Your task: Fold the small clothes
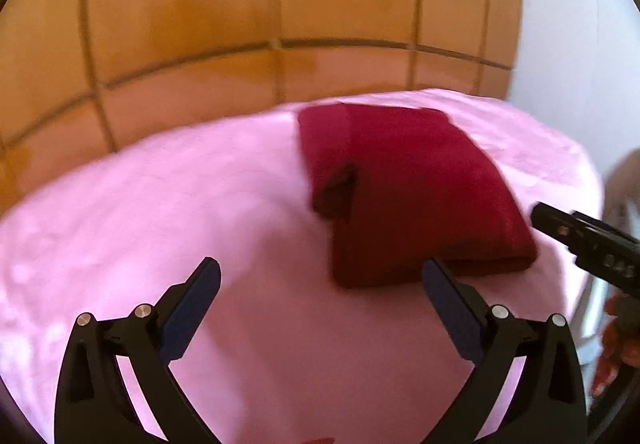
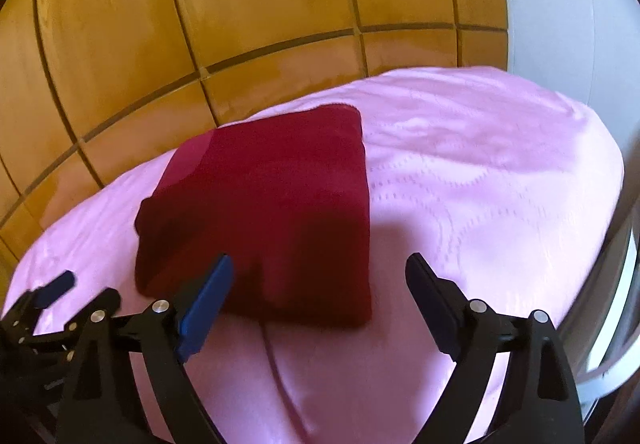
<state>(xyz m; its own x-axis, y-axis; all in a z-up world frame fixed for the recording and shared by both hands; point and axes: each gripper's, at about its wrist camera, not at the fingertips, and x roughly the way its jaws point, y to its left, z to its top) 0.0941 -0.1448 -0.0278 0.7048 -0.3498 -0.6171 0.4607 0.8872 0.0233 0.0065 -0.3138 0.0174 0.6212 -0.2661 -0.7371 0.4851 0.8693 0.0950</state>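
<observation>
Two grippers, both with jaws spread wide and holding nothing. Left gripper (image 1: 322, 276) sits at the bottom of its frame over the pink sheet (image 1: 160, 204), right gripper (image 2: 320, 272) does the same in its own view. Just past the fingertips lies the dark red garment (image 1: 400, 188), folded into a chunky rectangle, center-right in the left view and center-left in the right one (image 2: 264, 212). It rests flat on the sheet. Behind it, across the upper frame, there's an orange tiled floor (image 1: 240, 4) and a white wall (image 2: 560, 4) at the upper right.
</observation>
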